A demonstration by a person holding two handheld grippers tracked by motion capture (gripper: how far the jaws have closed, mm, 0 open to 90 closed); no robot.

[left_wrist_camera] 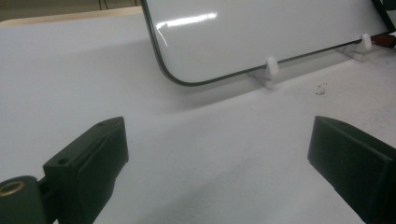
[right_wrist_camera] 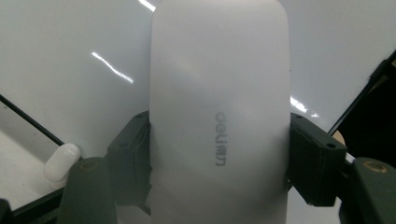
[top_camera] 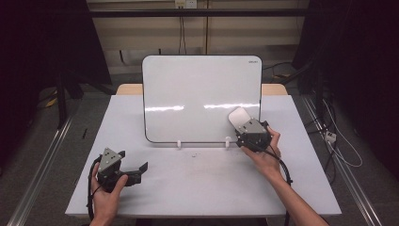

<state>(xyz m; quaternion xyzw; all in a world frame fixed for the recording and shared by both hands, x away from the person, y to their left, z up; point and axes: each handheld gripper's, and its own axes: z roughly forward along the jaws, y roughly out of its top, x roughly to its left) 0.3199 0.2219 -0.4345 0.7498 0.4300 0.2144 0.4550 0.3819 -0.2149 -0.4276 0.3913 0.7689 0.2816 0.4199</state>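
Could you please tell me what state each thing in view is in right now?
whiteboard: upright on its two white feet, wiped blank
eraser: clamped in the right gripper, held against the whiteboard's lower right corner
right gripper: jaws shut on the eraser
left gripper: jaws open, holding nothing, low over the table

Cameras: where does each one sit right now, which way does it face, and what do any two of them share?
High view: above the near side of the table, facing forward and down at the whiteboard; both forearms show.
Left gripper view: on the left gripper, facing the whiteboard's lower corner; open jaws show.
Right gripper view: on the right gripper, facing the whiteboard close up; jaws clamp a white eraser.
Shared: the whiteboard, and its white clip feet.
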